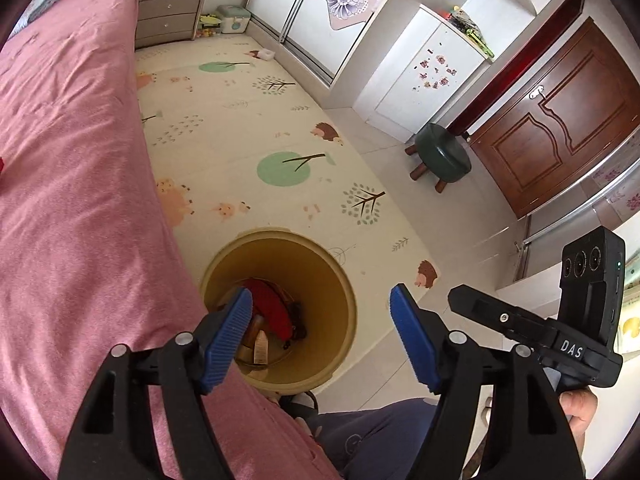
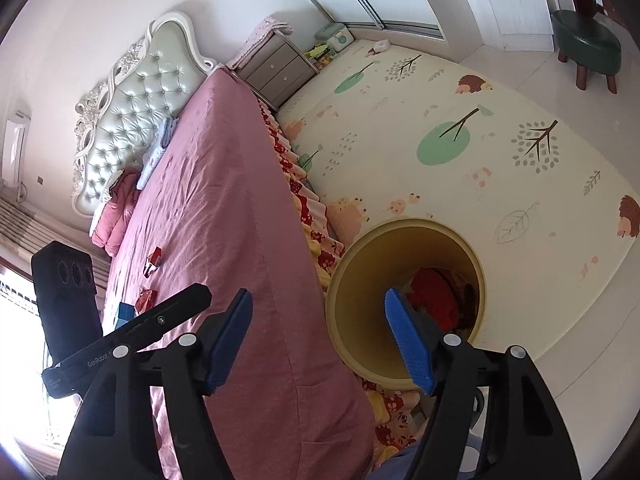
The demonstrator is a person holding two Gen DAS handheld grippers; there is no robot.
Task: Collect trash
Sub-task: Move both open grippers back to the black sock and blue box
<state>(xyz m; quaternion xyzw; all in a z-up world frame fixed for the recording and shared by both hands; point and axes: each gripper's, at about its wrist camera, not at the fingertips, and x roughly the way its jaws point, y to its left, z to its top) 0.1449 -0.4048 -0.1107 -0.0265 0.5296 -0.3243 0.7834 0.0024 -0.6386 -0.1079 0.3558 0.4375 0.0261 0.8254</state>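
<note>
A yellow trash bin [image 1: 340, 276] stands on the floor beside the bed; it also shows in the right wrist view [image 2: 360, 264]. Inside lie a red wrapper [image 1: 272, 304] and other trash. My left gripper [image 1: 320, 320] is open and empty, above the bin. My right gripper [image 2: 318, 324] is open and empty, over the bed edge and bin. Red wrappers [image 2: 154, 260] [image 2: 145, 298] and a blue box [image 2: 125, 311] lie on the pink bedspread [image 2: 208, 200]. The other gripper's body shows in each view [image 1: 580, 320] [image 2: 80, 312].
A patterned play mat [image 1: 248, 128] covers the floor. A green stool [image 1: 442, 156] stands by the brown door [image 1: 560, 120]. A nightstand [image 1: 168, 12] and white wardrobe [image 1: 304, 8] are at the far end. My leg [image 1: 372, 440] is beside the bin.
</note>
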